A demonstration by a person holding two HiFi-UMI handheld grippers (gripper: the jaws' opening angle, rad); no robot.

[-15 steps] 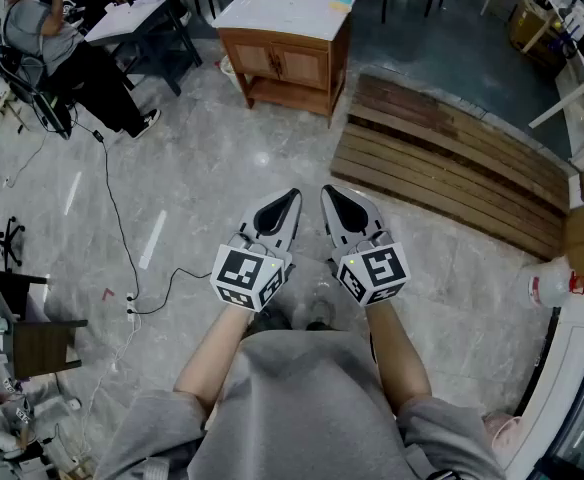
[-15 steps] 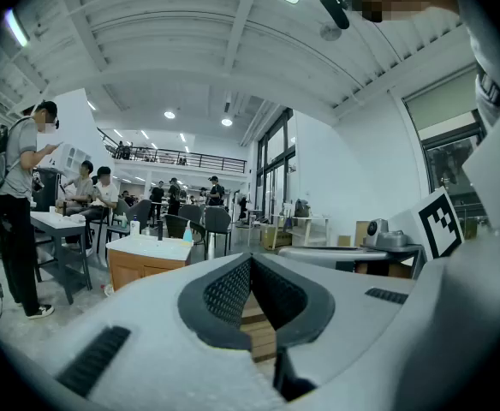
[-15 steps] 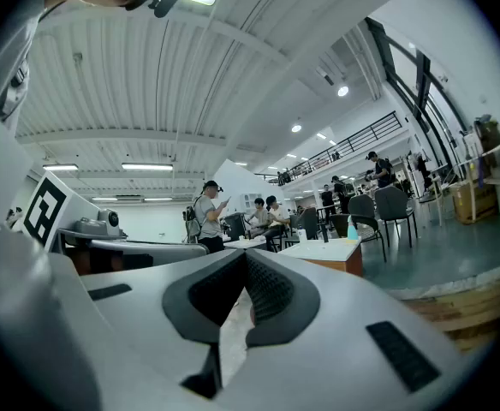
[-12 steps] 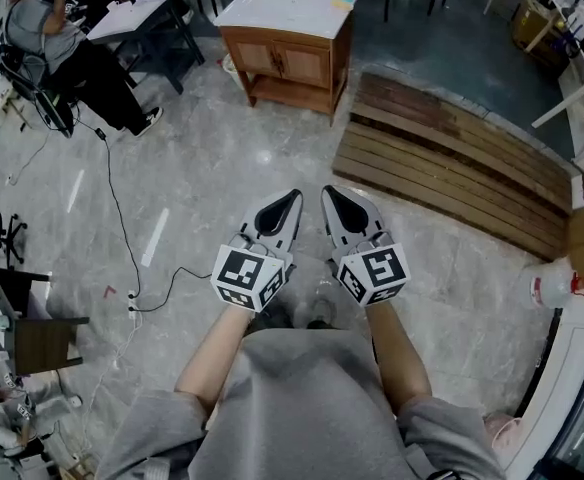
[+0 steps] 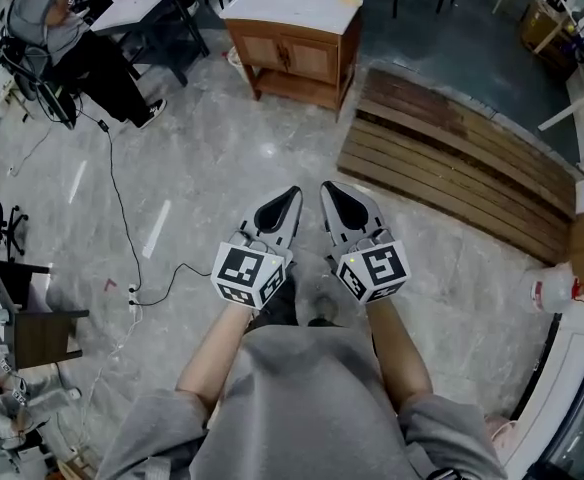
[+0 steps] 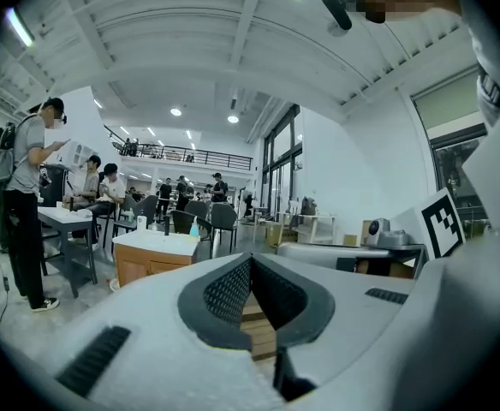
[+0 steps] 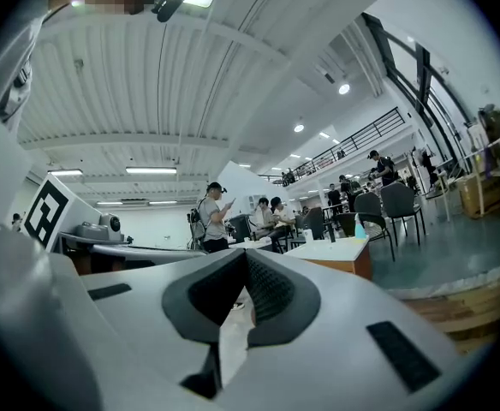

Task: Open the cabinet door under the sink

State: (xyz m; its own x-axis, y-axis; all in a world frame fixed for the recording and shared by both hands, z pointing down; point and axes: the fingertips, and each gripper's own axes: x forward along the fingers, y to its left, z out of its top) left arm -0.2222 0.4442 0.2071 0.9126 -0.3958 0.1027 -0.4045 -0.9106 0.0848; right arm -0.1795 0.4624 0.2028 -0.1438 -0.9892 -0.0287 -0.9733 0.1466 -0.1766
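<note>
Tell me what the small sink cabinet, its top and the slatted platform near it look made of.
Brown two-door sink cabinet: wood or veneer, warm brown, panelled doors. White cabinet top: smooth and plain, perhaps stone or ceramic; unclear. Dark slatted platform: matt timber planks, seams visible between boards.

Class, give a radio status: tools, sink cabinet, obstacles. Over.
Left tool and right tool shut, empty, side by side. Cabinet well ahead, doors closed. Wooden planks right of the path, cable left.
</note>
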